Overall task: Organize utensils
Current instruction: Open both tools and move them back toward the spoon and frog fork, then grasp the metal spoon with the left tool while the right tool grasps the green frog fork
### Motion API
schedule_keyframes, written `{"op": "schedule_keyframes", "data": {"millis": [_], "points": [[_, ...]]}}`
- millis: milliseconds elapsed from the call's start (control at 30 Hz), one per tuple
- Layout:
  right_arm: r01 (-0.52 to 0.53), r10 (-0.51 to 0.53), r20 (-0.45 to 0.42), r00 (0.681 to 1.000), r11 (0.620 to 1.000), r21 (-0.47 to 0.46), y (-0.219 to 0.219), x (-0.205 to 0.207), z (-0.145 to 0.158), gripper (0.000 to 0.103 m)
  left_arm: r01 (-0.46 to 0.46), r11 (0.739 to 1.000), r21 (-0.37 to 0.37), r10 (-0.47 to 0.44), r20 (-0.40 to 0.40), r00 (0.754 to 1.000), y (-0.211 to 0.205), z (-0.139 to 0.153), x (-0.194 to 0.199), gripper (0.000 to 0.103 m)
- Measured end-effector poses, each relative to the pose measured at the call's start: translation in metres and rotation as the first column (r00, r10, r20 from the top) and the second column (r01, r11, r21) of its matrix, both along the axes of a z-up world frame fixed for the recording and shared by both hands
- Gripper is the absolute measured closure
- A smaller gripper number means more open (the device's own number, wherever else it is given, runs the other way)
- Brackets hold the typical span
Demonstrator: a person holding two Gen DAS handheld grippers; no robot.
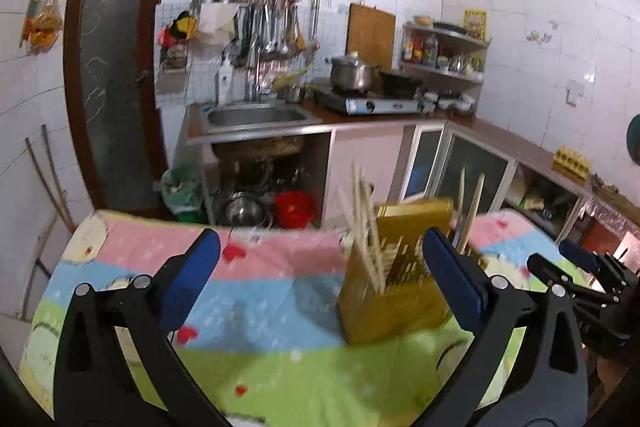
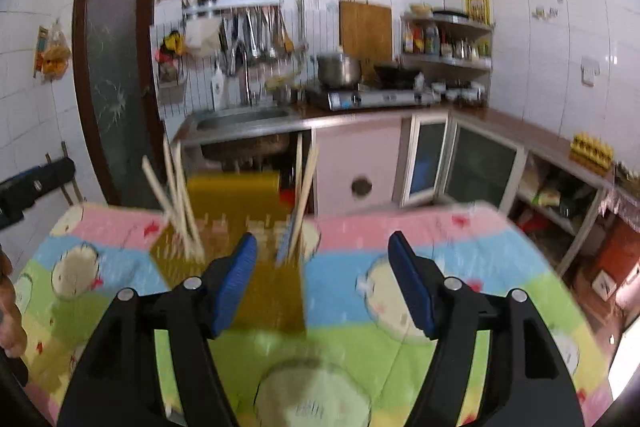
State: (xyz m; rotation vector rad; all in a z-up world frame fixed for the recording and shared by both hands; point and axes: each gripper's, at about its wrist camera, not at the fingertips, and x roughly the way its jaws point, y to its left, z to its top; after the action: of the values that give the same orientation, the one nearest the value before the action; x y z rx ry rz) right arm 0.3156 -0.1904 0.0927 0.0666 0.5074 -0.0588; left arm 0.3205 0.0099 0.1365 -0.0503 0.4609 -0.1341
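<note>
A yellow-gold slotted utensil holder (image 1: pixel 392 291) stands on a table under a colourful cartoon cloth (image 1: pixel 260 307). Pale wooden chopsticks (image 1: pixel 364 227) stick up from its left side, and a few more rise at its right. My left gripper (image 1: pixel 320 239) is open with nothing between its blue pads; the holder sits just ahead, by the right finger. In the right wrist view the holder (image 2: pixel 272 291) stands before my right gripper's left finger, with chopsticks (image 2: pixel 176 195) leaning at its left. My right gripper (image 2: pixel 323 241) is open and holds nothing. It also shows as the right gripper (image 1: pixel 560 261) in the left wrist view.
Beyond the table's far edge lie a sink (image 1: pixel 256 117), a stove with a pot (image 1: pixel 352 73) and a red bucket (image 1: pixel 294 209) under the counter. Glass-door cabinets (image 2: pixel 480 167) run along the right. A brown door (image 1: pixel 116 67) stands at left. A hand (image 2: pixel 8 307) shows at the left edge.
</note>
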Motion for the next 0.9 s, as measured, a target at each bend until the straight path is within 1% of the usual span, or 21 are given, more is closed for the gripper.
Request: {"op": "schedule_keyframes", "data": {"millis": [200, 267, 367, 533, 600, 700, 800, 867, 900], "points": [[0.0, 0.002, -0.13, 0.992, 1.0, 0.015, 0.022, -0.021, -0.058, 0.035, -0.015, 0.998, 0.06, 0.021, -0.1, 0.995, 0.01, -0.053, -0.017, 0.005], [0.003, 0.001, -0.179, 0.984, 1.0, 0.022, 0.029, -0.025, -0.077, 0.035, -0.02, 0.997, 0.07, 0.03, -0.145, 0.989, 0.014, -0.074, -0.02, 0.005], [0.0, 0.005, -0.236, 0.972, 1.0, 0.021, 0.041, -0.024, -0.097, 0.035, -0.01, 0.997, 0.078, 0.025, -0.199, 0.98, 0.015, -0.096, -0.024, 0.005], [-0.006, 0.006, -0.283, 0.959, 1.0, 0.001, 0.057, -0.023, -0.116, 0.036, 0.013, 0.992, 0.124, 0.02, -0.264, 0.964, 0.011, -0.127, -0.033, 0.005], [-0.008, 0.004, -0.303, 0.953, 1.0, -0.011, 0.06, -0.02, -0.119, 0.037, 0.015, 0.99, 0.141, 0.025, -0.278, 0.96, 0.009, -0.134, -0.034, 0.005], [-0.008, 0.009, -0.314, 0.95, 1.0, 0.004, 0.062, -0.019, -0.124, 0.037, 0.02, 0.986, 0.163, 0.029, -0.291, 0.956, 0.005, -0.142, -0.036, 0.005], [-0.023, 0.021, -0.321, 0.947, 1.0, -0.003, 0.068, -0.018, -0.124, 0.044, 0.037, 0.986, 0.161, 0.016, -0.317, 0.948, 0.003, -0.15, -0.036, 0.005], [-0.033, 0.031, -0.334, 0.942, 0.999, -0.002, 0.072, -0.017, -0.125, 0.051, 0.047, 0.986, 0.16, 0.008, -0.328, 0.945, 0.001, -0.153, -0.036, 0.005], [-0.039, 0.037, -0.339, 0.94, 0.999, 0.001, 0.074, -0.016, -0.126, 0.053, 0.05, 0.986, 0.158, 0.006, -0.334, 0.943, 0.0, -0.154, -0.036, 0.005]]}}
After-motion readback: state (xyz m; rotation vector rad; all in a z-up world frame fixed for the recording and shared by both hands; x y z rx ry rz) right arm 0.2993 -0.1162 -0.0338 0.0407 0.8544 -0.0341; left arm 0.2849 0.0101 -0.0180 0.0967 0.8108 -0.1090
